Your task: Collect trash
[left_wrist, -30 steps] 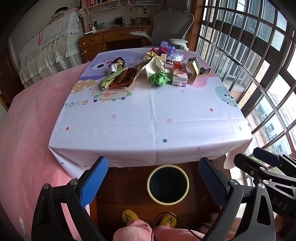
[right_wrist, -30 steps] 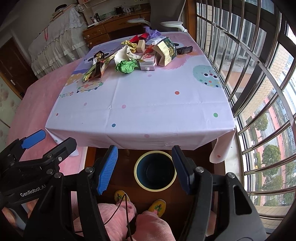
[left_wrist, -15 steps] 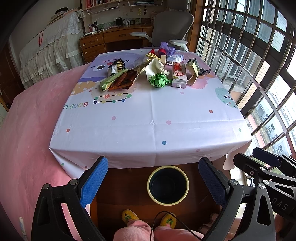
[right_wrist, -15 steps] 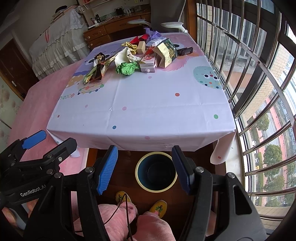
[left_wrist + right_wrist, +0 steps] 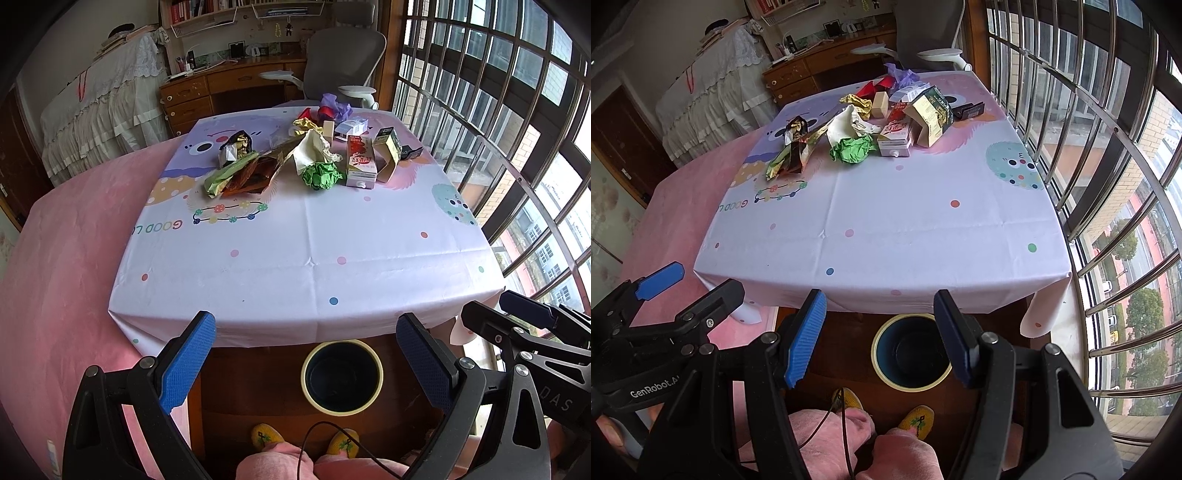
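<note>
left gripper (image 5: pixel 306 354) hanging wide apart, empty, over the bin (image 5: pixel 342 376) | right gripper (image 5: pixel 881 332) doing the same | trash (image 5: pixel 317 175) sitting piled on the table (image 5: pixel 314 251), far side from the bin

Both the left gripper (image 5: pixel 306 363) and the right gripper (image 5: pixel 881 334) hang side by side, jaws spread wide, empty, above the person's knees (image 5: pixel 871 443).

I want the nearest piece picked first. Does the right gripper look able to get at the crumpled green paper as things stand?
Probably yes. The right gripper is open and empty, and only bare tablecloth lies between it and the crumpled green paper, which sits at the pile's near edge.
</note>
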Available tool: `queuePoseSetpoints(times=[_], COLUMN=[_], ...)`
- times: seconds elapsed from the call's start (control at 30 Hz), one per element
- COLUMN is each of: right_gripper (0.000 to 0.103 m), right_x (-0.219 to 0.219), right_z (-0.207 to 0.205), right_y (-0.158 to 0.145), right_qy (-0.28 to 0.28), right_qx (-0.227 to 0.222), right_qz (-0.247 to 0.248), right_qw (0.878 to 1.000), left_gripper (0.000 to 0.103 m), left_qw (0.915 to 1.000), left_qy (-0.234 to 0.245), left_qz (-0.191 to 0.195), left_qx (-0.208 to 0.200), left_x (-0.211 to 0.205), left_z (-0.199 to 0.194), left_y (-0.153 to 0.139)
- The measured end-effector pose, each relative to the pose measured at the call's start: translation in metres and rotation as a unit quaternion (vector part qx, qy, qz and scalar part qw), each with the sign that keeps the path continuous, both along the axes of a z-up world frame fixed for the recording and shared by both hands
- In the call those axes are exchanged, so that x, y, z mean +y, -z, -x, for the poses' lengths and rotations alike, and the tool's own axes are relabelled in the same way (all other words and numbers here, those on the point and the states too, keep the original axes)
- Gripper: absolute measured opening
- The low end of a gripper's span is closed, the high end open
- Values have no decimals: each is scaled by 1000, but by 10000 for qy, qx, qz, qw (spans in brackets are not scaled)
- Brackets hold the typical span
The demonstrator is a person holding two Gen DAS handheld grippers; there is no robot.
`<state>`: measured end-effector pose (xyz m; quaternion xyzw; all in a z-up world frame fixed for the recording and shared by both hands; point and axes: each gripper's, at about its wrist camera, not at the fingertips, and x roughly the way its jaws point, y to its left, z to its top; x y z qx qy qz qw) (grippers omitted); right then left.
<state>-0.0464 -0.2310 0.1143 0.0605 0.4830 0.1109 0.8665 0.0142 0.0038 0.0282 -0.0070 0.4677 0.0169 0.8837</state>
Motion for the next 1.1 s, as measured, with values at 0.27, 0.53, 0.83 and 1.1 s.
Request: queuePoseSetpoints(times=[0.27,0.53,0.83,1.1], right_gripper=[58,58,58,58], right_x=[13,39,85,131], right_z=[-13,-38,-102,-188], right_y=[-9,-13,-23,-24], right_qy=[-243,-476,-432,-56], right_qx=[-194,-299,-436,-49], right_qz=[-30,77,360,-35], right_qw=[9995,9984,9975,10000], left_gripper=[100,99,99,99], left_qw=[9997,9973,9969,9978], left_qy=[-172,-48,-271,68], left_qz=[-24,354,515,607], left_qx=[-186,-643,-539,-256], left_x=[12,39,119,199], left_z=[-3,-9,-68,-163], left_y=[-17,-38,-49,-48])
